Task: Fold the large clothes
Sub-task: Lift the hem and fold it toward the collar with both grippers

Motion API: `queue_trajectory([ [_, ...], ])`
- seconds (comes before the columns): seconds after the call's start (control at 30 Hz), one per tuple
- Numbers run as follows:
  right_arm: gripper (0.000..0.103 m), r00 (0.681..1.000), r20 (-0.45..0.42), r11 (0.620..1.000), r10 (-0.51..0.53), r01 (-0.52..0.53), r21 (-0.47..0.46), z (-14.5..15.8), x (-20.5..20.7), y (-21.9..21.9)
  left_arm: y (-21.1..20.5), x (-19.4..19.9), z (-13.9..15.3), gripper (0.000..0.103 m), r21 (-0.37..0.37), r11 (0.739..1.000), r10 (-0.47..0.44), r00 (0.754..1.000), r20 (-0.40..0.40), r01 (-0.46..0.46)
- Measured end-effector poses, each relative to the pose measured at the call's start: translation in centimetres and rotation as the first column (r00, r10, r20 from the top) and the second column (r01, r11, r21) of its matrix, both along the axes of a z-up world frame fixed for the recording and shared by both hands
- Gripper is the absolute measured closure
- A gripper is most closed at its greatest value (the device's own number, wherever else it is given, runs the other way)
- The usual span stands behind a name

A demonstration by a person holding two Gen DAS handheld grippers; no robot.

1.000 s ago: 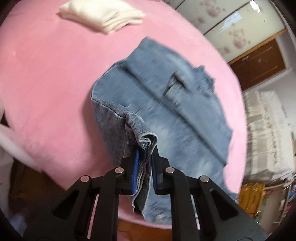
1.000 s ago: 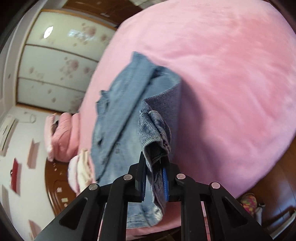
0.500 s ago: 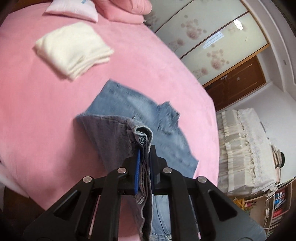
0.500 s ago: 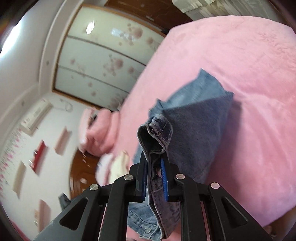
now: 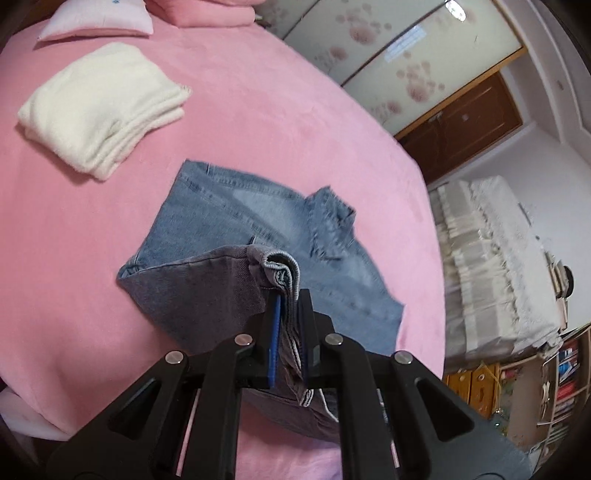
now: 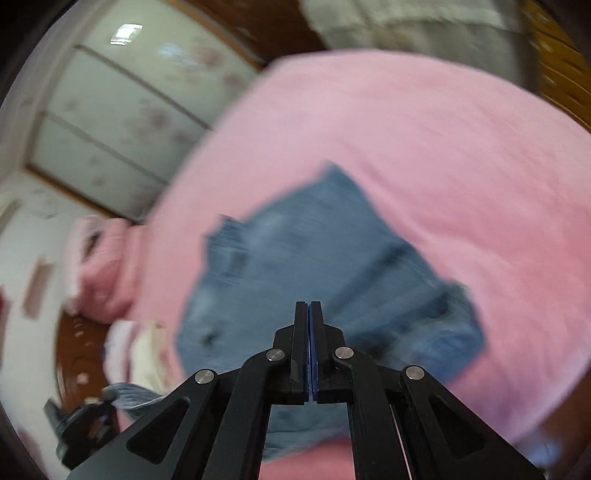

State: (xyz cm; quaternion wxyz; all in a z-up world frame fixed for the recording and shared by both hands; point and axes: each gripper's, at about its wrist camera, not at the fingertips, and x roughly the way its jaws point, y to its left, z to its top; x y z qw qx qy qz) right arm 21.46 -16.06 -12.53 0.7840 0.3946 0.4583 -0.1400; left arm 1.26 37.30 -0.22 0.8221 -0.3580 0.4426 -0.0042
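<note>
Garment: the jeans [image 5: 258, 229] lie on the pink bedspread [image 5: 258, 110], near its front edge, partly folded, with one end lifted back over the flat part and showing its greyer inner side
Left gripper: the left gripper [image 5: 286, 317] is clamped on a bunched hem or waistband edge of the jeans, the denim pinched between its blue pads and raised above the rest of the cloth
Right gripper: the right gripper [image 6: 309, 332] has its fingers pressed together with nothing between them; it hangs above the denim [image 6: 314, 266] and is not touching it (this view is badly blurred, so detail on the cloth is unreadable)
Step in hand: as I judge it, a fold along the length, carried by the left side only, since just one corner of the lifted end is held
Next move calls for: either the right gripper taking hold of the free corner of the lifted end so both corners travel level, or the left laying its edge down squarely on the flat part and letting go; the edges should meet without a twist
Risk: carried by one corner, the fold may land skewed or bunched
Nearby: a folded cream towel [image 5: 99, 107] sits well apart on the bedspread, toward the pillows [image 5: 99, 20]
</note>
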Motion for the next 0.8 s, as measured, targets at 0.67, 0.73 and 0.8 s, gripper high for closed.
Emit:
queue_trajectory([
  [0.67, 0.043, 0.73, -0.653, 0.902, -0.201, 0.398, 0.168, -13.1, -2.3, -9.0, -3.7, 1.0, -1.4, 0.097, 0.14, 0.989, -0.019, 0.989, -0.148, 0.04],
  [0.73, 0.037, 0.671, -0.711, 0.91, -0.208, 0.399, 0.111, -13.3, -2.8, -9.1, -3.6, 0.8, -1.4, 0.097, 0.139, 0.99, -0.011, 0.989, -0.151, 0.032],
  [0.8, 0.037, 0.636, -0.735, 0.901, -0.235, 0.427, 0.082, -13.5, -3.7, -9.3, -3.3, 0.5, -1.5, 0.097, 0.128, 0.992, 0.005, 0.988, -0.155, 0.015],
])
